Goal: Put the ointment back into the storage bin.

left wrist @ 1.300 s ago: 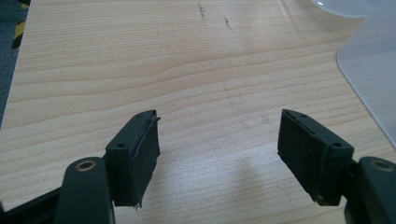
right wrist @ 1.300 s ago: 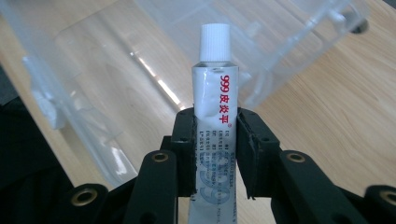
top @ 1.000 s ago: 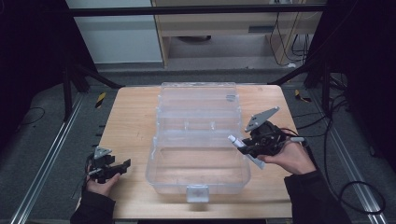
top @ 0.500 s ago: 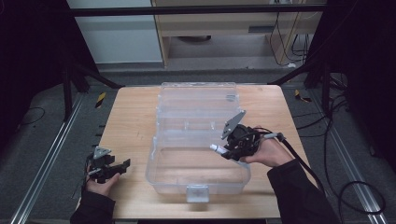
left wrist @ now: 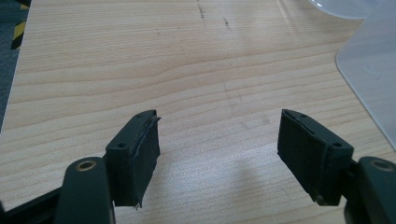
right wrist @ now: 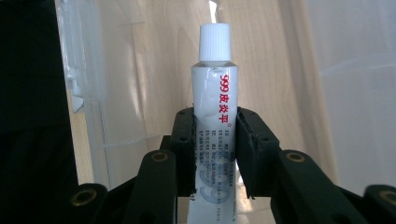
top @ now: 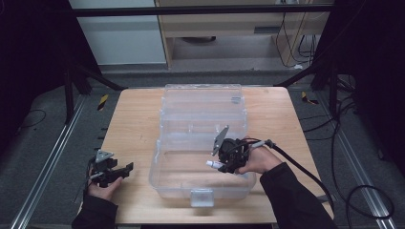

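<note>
A clear plastic box (top: 200,143) stands open in the middle of the wooden table (top: 133,119), its lid (top: 203,102) folded back. My right gripper (top: 224,162) hovers over the box's front compartment, shut on a small white ointment tube (right wrist: 214,112) with red print and a white cap (top: 210,164) pointing left. At the table's front left corner, apart from the box, my left gripper (top: 125,169) rests low with its jaws wide open and nothing between its pads (left wrist: 140,149). The box's corner (left wrist: 373,74) shows at the right of the left gripper view.
A white latch (top: 201,196) sits on the box's front wall. The table's left edge (left wrist: 14,79) lies close to my left gripper. Cables (top: 310,176) trail off the right side. Dark frame posts and floor rails surround the table.
My right gripper has carried the tube leftward from the box's right rim to over the front compartment. The left gripper has stayed in place.
</note>
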